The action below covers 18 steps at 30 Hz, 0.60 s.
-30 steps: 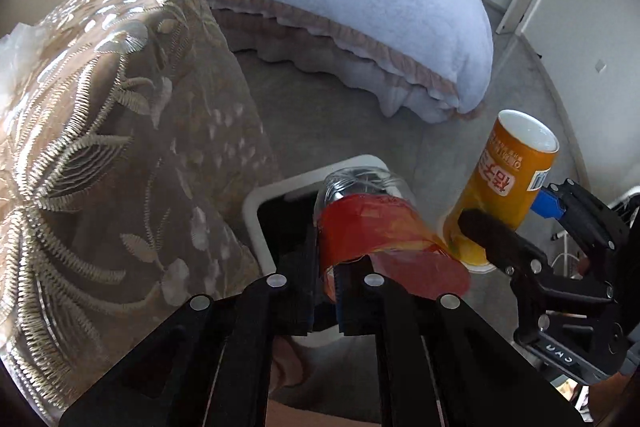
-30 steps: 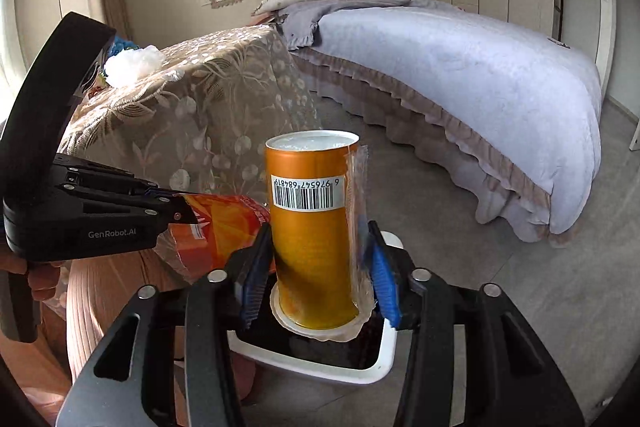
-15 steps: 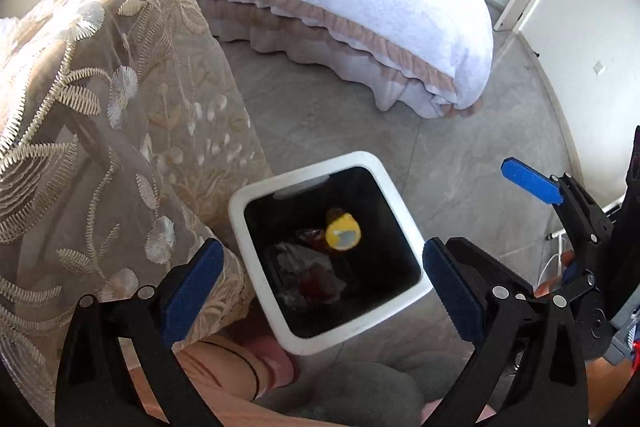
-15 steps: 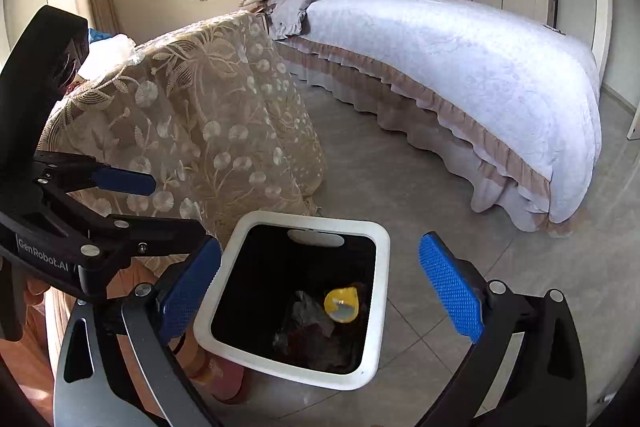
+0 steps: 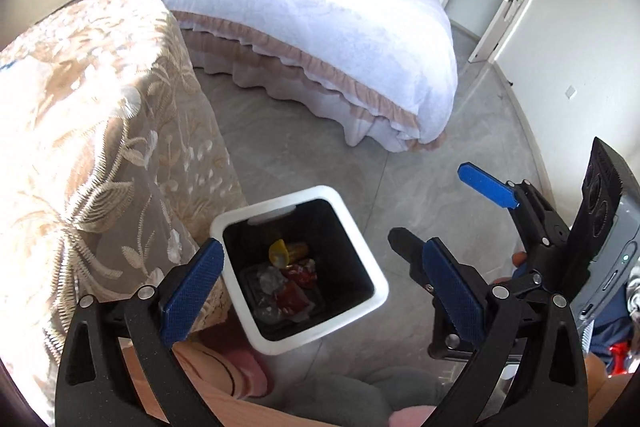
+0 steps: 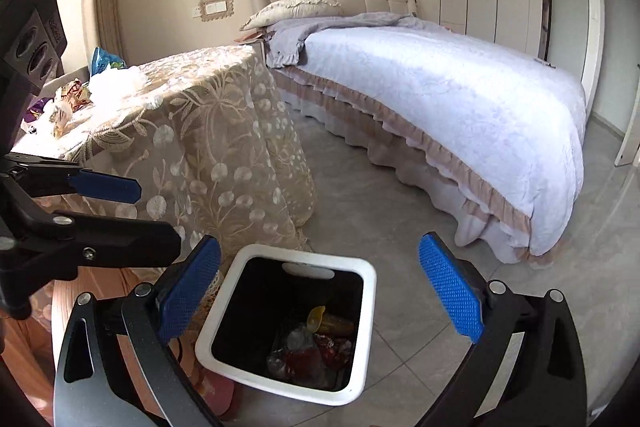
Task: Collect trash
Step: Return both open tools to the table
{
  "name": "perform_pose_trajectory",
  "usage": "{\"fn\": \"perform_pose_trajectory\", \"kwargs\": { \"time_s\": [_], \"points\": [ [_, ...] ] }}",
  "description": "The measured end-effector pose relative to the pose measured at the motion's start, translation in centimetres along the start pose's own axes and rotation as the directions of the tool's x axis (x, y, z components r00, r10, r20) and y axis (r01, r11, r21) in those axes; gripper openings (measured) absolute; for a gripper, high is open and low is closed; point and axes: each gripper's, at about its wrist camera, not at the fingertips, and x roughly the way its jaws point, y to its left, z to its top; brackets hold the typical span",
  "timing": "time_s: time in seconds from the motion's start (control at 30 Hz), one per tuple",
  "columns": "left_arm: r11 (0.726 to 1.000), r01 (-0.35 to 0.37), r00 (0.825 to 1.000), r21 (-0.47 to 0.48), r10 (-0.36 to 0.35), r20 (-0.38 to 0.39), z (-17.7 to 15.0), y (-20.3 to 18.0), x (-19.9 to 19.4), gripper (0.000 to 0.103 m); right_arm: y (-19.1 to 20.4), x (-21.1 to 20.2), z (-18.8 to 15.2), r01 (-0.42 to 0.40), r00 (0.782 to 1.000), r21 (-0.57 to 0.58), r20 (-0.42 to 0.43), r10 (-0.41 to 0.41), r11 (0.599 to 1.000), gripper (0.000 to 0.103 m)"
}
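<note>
Trash bin (image 5: 362, 217) below 2 spread, empty grippers (image 5: 322, 285).

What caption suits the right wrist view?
Open right gripper above white square bin holding orange canister; wrappers wait on table.

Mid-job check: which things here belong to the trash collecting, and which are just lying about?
Job:
white square bin
orange can inside it
crumpled wrappers on the tablecloth
left claw, open
right claw, open

Lying about:
white-covered bed
pink slipper
</note>
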Motion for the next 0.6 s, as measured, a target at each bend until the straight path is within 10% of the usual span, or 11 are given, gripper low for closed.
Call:
{"fn": "perform_pose_trajectory", "kwargs": {
  "time_s": [0.6],
  "points": [
    [0.973, -0.205, 0.938, -0.103, 0.225, 0.264, -0.6, 4.7, -11.9, 0.098, 7.7, -2.6, 6.9, -0.125, 0.978, -0.14, 0.148, 0.146, 0.982, 0.099]
  ]
}}
